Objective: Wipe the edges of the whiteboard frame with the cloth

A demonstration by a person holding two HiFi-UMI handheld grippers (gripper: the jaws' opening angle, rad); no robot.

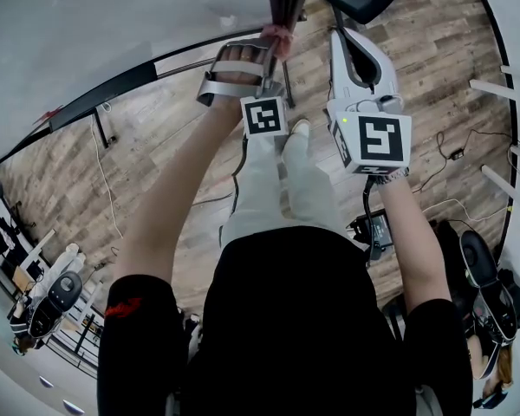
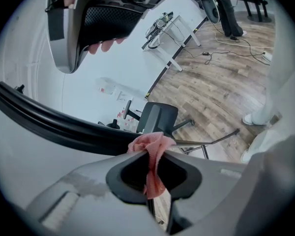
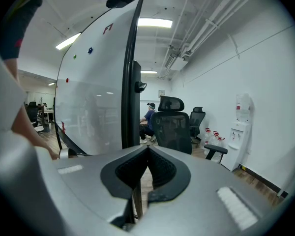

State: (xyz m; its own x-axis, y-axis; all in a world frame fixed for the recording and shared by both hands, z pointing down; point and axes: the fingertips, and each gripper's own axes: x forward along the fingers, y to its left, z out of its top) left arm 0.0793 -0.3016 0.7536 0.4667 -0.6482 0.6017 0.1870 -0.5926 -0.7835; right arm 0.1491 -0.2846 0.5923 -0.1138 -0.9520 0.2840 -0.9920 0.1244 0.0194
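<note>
The left tongs (image 2: 149,156) are clamped on a pink cloth (image 2: 155,142). Its bunched end lies against the black whiteboard frame (image 2: 49,123), seemingly touching it. The right tongs (image 3: 147,150) are pressed together with nothing between them, near the frame's upright edge. An office chair (image 3: 173,127) stands beyond.

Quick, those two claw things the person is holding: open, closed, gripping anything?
Left gripper: fingers closed on the pink cloth.
Right gripper: fingers closed, nothing between them.
</note>
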